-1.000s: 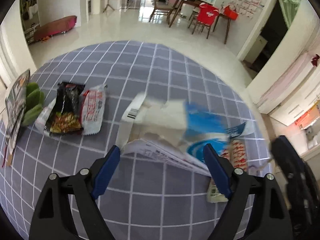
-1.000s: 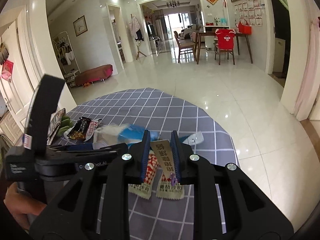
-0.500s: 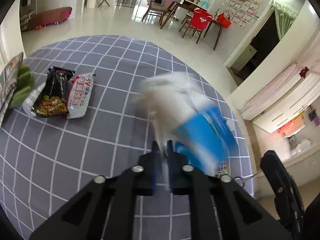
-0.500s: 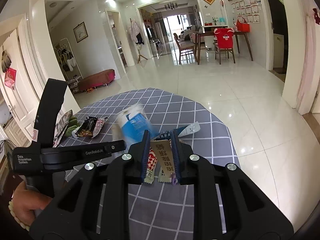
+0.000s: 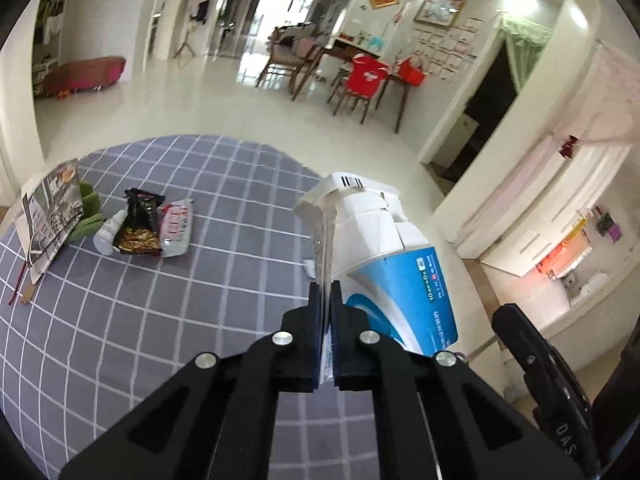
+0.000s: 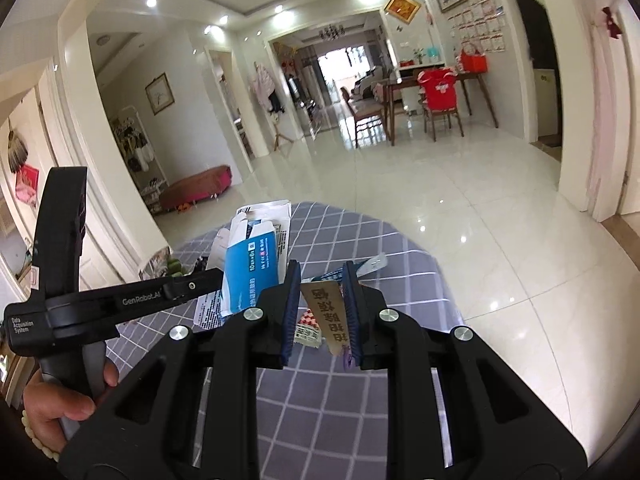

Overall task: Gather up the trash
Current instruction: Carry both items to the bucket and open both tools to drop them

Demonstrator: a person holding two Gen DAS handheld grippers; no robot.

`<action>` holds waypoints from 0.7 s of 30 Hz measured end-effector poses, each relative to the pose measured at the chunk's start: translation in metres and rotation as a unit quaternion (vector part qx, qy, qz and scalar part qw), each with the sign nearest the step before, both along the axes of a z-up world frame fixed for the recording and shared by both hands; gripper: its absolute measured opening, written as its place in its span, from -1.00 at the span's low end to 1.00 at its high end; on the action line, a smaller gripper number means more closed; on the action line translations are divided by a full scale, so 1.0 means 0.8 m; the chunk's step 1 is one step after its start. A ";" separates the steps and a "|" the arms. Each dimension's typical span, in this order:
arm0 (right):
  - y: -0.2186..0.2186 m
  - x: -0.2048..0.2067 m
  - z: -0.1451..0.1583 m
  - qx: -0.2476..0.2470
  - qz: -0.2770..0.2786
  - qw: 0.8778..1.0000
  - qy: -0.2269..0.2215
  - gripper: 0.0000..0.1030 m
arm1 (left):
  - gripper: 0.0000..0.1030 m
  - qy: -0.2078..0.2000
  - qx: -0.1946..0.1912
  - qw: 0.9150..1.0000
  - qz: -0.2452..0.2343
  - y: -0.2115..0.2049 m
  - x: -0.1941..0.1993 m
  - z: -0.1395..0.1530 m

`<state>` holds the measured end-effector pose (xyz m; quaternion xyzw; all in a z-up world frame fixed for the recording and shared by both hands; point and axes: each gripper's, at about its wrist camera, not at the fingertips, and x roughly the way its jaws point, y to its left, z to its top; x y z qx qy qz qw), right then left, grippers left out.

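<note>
Left tool [image 5: 325, 300] clamped tight on the flattened blue-white carton [image 5: 394, 264]; right tool [image 6: 322, 300] pinches a tan wrapper [image 6: 330, 316].

"GenRobot.AI" runs along the left tongs [image 6: 192, 286] arm; "Data Acquisition System" sits on their handle; "10" shows on the blue-and-white box [image 6: 250, 268].

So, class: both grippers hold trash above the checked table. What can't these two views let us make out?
- Left wrist view: the flattened blue-and-white carton hides the table behind it.
- Right wrist view: the right gripper covers the tan wrapper's edges.
- Carton print: too small.
- No bin visible.
</note>
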<state>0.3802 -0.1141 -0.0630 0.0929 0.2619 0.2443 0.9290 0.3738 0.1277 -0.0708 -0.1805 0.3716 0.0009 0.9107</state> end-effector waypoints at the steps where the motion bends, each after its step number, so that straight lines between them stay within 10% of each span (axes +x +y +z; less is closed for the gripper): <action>1: -0.013 -0.009 0.004 0.003 -0.009 1.000 -0.003 -0.59 | -0.92 -0.003 0.003 1.000 -0.008 -0.010 -0.006 0.004; 11: -0.172 -0.089 -0.015 0.003 -0.133 0.991 0.011 -0.59 | -0.92 -0.001 0.041 0.990 -0.133 -0.197 -0.035 -0.003; 21: -0.299 -0.107 -0.103 0.021 -0.219 0.972 0.077 -0.56 | -0.92 0.057 0.113 0.966 -0.225 -0.343 -0.020 -0.096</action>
